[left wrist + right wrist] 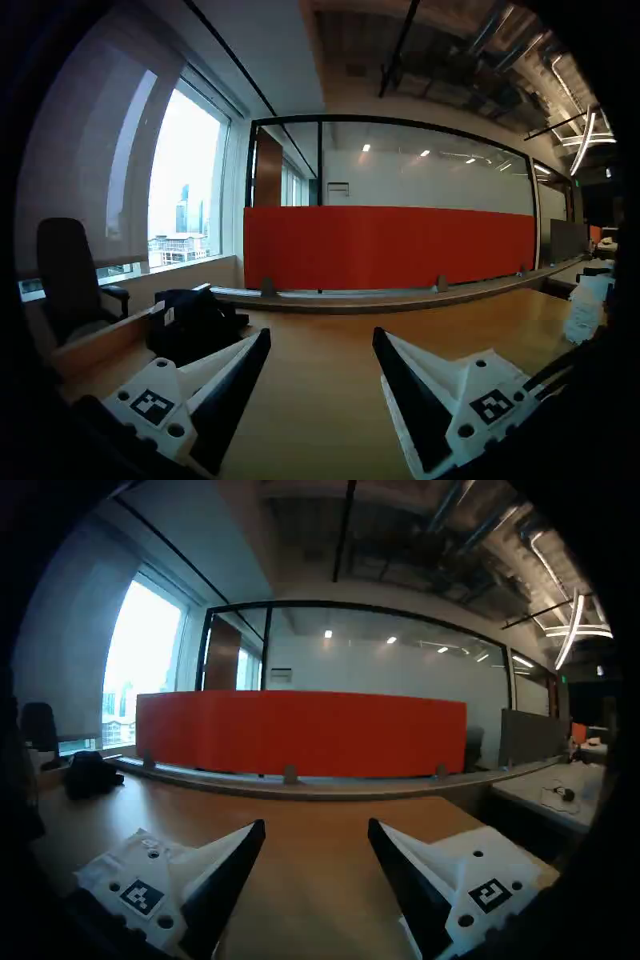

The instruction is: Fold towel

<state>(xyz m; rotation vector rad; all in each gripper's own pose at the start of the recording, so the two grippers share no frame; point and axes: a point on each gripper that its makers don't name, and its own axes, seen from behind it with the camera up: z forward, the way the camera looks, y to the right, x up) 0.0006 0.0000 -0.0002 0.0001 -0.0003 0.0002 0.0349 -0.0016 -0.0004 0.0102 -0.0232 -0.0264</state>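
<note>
As left tongs (320, 332), right tongs (316, 822) gape, tags (152, 404) show.

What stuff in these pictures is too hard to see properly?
Left gripper view: white pile, cut off by the right edge; unclear what it is.
Left gripper view: black bag, too dark for details.
Right gripper view: small dark thing on the far desk, too small to name.
</note>
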